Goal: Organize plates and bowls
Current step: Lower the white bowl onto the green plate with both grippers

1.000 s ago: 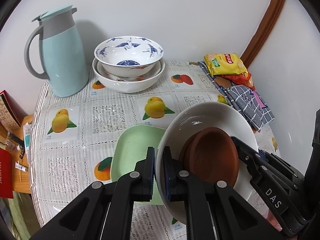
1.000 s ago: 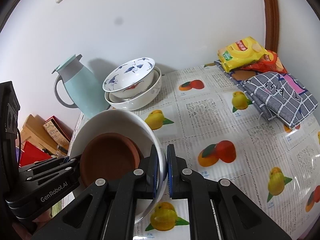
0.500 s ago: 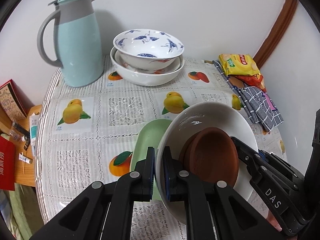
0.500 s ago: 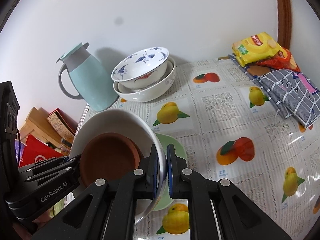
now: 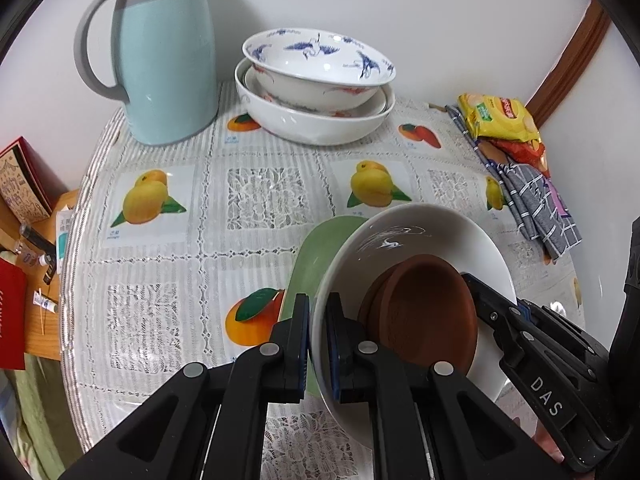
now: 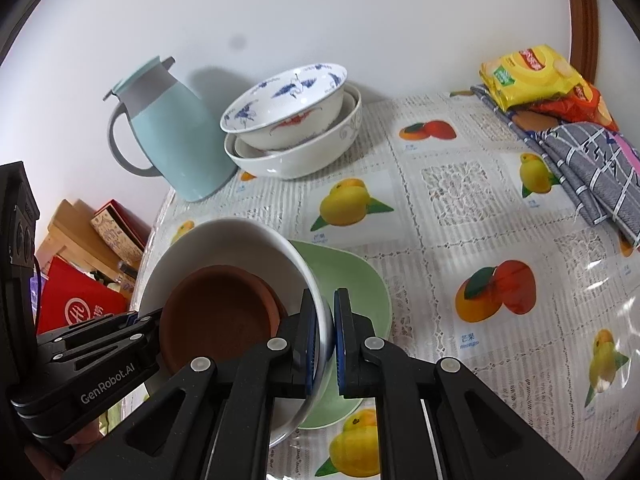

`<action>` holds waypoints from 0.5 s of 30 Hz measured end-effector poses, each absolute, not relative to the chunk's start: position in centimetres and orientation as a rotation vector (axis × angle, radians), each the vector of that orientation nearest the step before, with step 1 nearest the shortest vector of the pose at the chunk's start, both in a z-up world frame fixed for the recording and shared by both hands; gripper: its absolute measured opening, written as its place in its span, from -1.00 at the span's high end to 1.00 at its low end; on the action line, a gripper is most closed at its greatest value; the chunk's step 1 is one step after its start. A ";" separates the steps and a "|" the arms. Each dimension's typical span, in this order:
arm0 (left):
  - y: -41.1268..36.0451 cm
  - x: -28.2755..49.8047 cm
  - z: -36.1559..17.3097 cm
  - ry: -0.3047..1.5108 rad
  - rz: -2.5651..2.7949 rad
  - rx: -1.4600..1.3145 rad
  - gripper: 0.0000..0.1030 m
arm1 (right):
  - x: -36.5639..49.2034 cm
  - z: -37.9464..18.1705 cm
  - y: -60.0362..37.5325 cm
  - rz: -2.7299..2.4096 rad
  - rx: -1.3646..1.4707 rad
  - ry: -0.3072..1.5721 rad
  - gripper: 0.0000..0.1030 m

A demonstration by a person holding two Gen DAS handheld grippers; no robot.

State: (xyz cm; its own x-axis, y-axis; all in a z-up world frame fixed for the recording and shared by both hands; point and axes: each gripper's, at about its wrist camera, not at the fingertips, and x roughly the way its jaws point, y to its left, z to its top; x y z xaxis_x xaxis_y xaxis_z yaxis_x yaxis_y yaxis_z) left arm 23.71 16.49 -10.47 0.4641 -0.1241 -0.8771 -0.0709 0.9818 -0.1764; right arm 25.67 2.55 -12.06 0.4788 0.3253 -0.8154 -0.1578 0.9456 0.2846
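A white bowl (image 5: 420,236) (image 6: 224,240) with a brown dish (image 5: 424,312) (image 6: 216,316) inside hangs tilted just above a green plate (image 5: 316,256) (image 6: 352,284) on the table. My left gripper (image 5: 318,340) is shut on the bowl's left rim. My right gripper (image 6: 326,336) is shut on the opposite rim. Each gripper shows in the other's view, gripping the far side. Against the back wall a blue-patterned bowl (image 5: 320,60) (image 6: 284,108) sits nested in a larger white bowl (image 5: 316,120) (image 6: 304,152).
A pale blue jug (image 5: 164,60) (image 6: 168,136) stands left of the nested bowls. Snack packets (image 5: 500,120) (image 6: 536,76) and a checked cloth (image 5: 536,200) (image 6: 592,156) lie at the right edge. The fruit-print tablecloth (image 5: 256,200) covers the round table. Boxes and clutter (image 6: 80,280) sit off its left side.
Both grippers have sunk with the white bowl, bringing it down over the green plate and closer to the jug and nested bowls. Their grips have not changed.
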 end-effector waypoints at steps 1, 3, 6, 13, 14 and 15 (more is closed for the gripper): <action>16.5 23.9 -10.9 1.096 -0.032 -0.200 0.83 | 25.8 -12.4 2.5 0.297 0.179 1.038 0.83; 16.5 24.1 -11.5 1.108 -0.030 -0.204 0.84 | 26.1 -13.1 2.6 0.296 0.176 1.052 0.83; 16.6 24.6 -12.5 1.126 -0.028 -0.210 0.83 | 26.6 -14.1 2.6 0.297 0.174 1.071 0.83; 16.4 25.8 -14.1 1.153 -0.021 -0.202 0.83 | 27.9 -16.3 2.4 0.304 0.183 1.119 0.83; 16.4 25.8 -14.0 1.145 -0.026 -0.201 0.84 | 28.0 -16.3 2.3 0.308 0.187 1.115 0.83; 16.4 25.8 -14.1 1.147 -0.028 -0.202 0.84 | 28.1 -16.3 2.3 0.310 0.186 1.117 0.83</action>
